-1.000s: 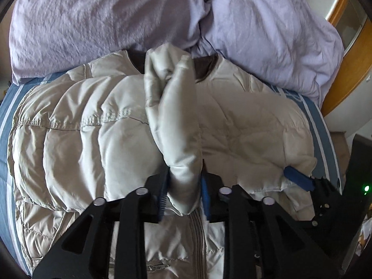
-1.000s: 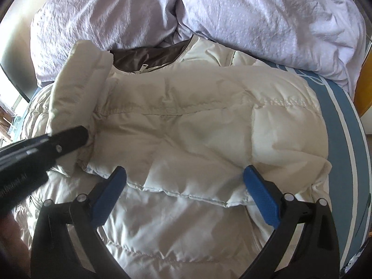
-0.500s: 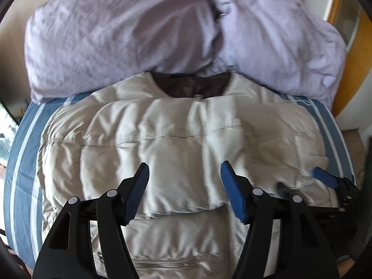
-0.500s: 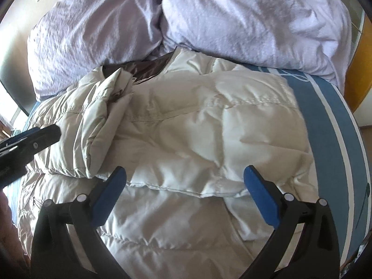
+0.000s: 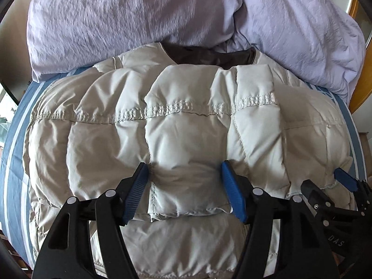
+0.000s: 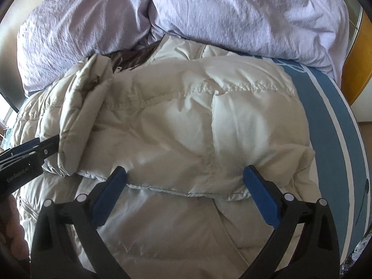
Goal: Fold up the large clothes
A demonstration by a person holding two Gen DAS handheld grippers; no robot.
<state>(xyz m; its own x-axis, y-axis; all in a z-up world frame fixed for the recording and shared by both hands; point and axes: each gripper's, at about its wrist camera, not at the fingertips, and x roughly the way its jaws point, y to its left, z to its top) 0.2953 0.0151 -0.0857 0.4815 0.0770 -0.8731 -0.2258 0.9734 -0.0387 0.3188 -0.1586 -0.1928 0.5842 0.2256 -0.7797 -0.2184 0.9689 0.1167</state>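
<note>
A cream quilted puffer jacket lies on the bed with both sleeves folded across its chest; its brown collar lining points at the pillows. My left gripper is open just above the folded sleeve's cuff, a blue pad on either side. In the right wrist view the jacket fills the middle and my right gripper is open over the other sleeve's hem. The left gripper shows at that view's left edge; the right gripper shows at the left wrist view's right edge.
Two lilac pillows lie beyond the collar. The blue striped bedsheet shows along the jacket's sides. A wooden frame stands at the far right.
My left gripper let go of the left sleeve, which now lies flat across the chest, and opened wide. Both grippers moved down closer to the jacket.
</note>
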